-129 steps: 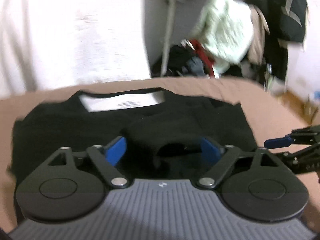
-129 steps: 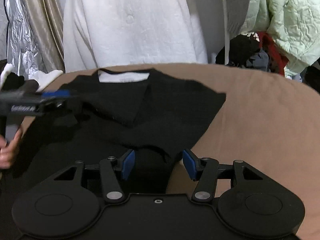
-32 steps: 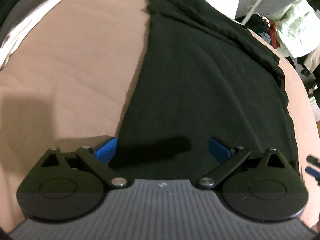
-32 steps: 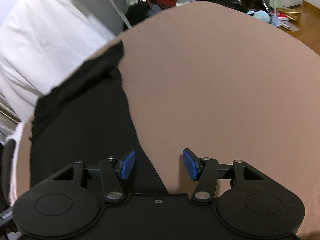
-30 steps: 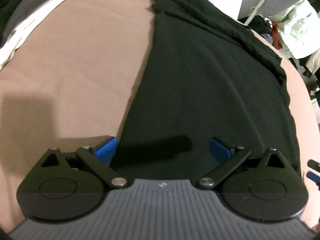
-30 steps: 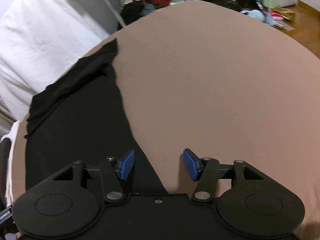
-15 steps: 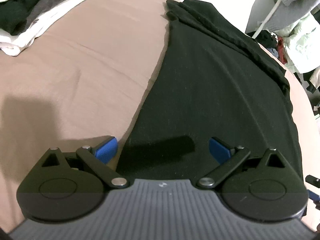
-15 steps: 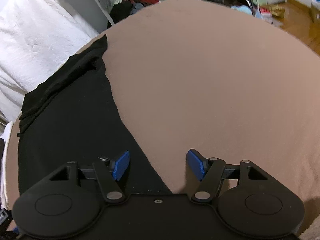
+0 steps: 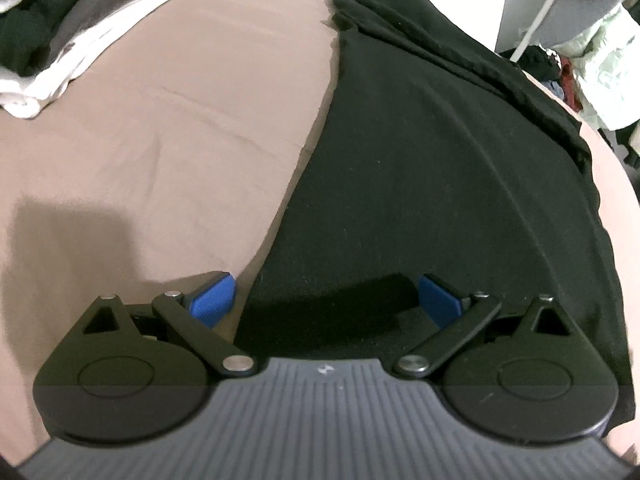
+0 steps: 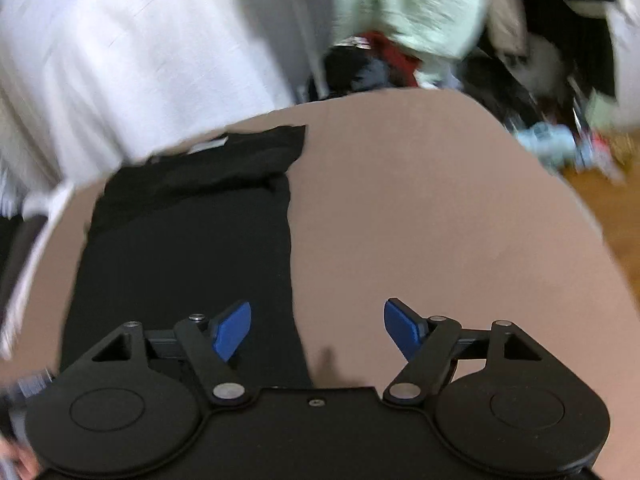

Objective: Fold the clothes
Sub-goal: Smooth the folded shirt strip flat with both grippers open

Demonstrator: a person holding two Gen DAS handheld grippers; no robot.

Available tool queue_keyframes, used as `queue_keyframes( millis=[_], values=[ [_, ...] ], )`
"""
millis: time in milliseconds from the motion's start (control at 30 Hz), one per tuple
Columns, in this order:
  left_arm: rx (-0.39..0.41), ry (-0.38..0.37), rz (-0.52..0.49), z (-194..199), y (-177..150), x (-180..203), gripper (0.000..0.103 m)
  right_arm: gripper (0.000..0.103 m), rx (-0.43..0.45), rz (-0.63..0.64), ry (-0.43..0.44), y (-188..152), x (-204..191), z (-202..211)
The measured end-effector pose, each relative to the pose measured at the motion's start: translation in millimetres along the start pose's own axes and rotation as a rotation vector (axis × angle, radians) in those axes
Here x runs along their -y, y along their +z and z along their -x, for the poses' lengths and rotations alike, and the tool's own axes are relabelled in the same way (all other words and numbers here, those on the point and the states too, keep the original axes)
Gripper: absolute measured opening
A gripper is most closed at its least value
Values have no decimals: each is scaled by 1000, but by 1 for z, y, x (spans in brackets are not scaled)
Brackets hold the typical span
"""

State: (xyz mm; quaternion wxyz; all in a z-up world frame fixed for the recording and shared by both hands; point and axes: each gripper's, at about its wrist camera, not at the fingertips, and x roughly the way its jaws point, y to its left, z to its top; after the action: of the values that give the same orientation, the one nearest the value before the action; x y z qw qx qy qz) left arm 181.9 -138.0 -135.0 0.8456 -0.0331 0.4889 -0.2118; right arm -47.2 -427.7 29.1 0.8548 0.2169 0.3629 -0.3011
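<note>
Jaws stand wide on the left gripper (image 9: pixel 326 300), its blue pads spread over the near hem of the black shirt (image 9: pixel 440 184), one pad above the tan sheet (image 9: pixel 160 140) and the other above the dark cloth, with nothing pinched between them. The right gripper (image 10: pixel 317 330) is opening its jaws too; they straddle the shirt's right edge, with the left pad over the fabric and the right pad over bare sheet, and no cloth is caught. The shirt lies flat in a long narrow strip, sides already turned in, running away from both grippers toward its bunched collar end, where a pale label seems to show, though that view is smeared with motion blur and I would not swear to it. This looks like the pause between folds: the lengthwise folds are done and the crosswise fold is not yet begun. The next move likely calls for both grippers to close on the two near corners of the hem and carry them up to the collar. Farther off, a stack of folded clothes (image 9: pixel 44 40) sits at the sheet's far left, and white bedding (image 10: pixel 132 64) rises behind the collar.
</note>
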Motion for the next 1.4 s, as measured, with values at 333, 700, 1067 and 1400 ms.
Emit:
queue_keyframes(
  millis=[333,700,1067,1400],
  values=[
    [41,6,-9,5,-4,5,100,83,-192,36,-142,-29,26,-67],
    [71,44,-109,8,-9,21,78,83,-123,-41,-26,-31,22,-51],
    [98,65,-125,16,-10,21,47,83,-108,-70,-46,-34,24,-47],
    [107,80,-130,17,-10,23,34,83,-118,-82,-47,-33,19,-50]
  ],
)
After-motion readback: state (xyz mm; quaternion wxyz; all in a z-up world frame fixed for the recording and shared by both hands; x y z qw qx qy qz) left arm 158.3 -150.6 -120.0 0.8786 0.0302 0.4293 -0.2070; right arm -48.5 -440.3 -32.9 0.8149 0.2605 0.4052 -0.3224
